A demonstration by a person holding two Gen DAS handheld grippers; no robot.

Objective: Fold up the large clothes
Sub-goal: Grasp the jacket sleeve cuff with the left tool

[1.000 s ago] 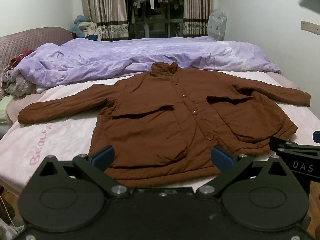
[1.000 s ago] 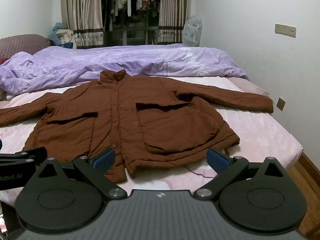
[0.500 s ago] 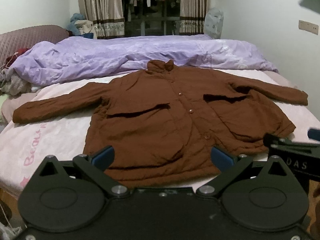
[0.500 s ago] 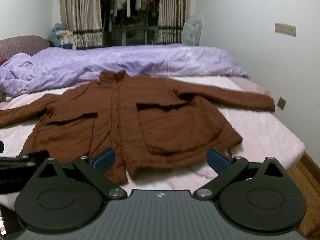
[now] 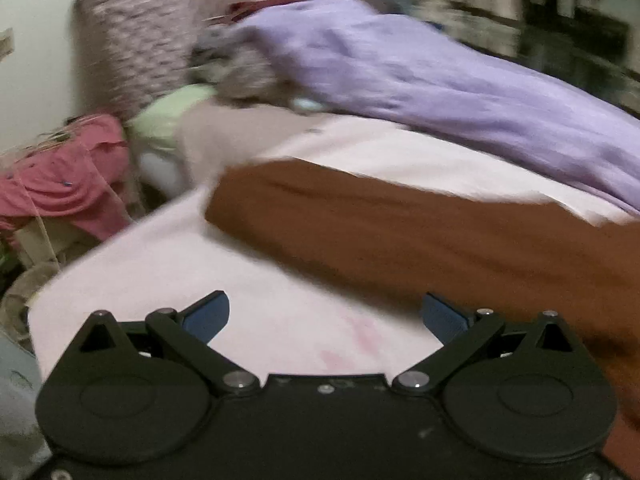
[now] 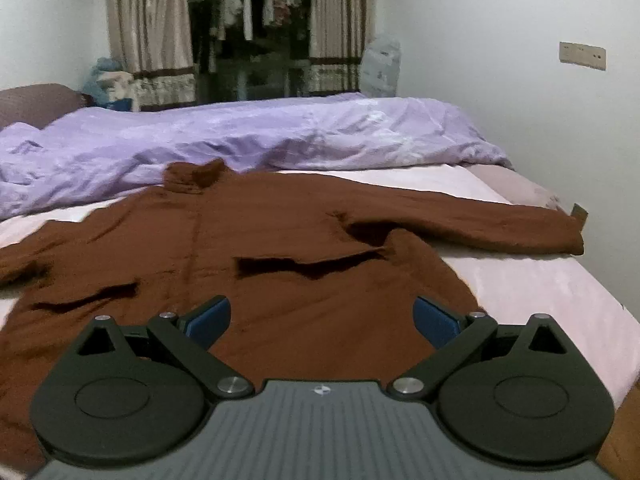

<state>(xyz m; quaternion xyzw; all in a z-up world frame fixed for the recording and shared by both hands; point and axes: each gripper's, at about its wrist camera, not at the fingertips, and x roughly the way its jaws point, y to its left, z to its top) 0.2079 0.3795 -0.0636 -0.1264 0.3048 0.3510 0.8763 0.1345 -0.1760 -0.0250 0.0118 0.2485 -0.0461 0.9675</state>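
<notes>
While the brown jacket (image 6: 288, 248) lay spread flat on the bed (image 6: 532, 280), the left gripper (image 5: 326, 316) and right gripper (image 6: 322, 318) were held wide apart, gripping nothing.

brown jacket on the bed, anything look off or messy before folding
The brown jacket lies flat and face up on the pink sheet, sleeves spread; both pocket flaps gape a little. The real mess is off the bed's left end: pink clothing heaped in a pile. Both tongs are open and hold nothing.
</notes>
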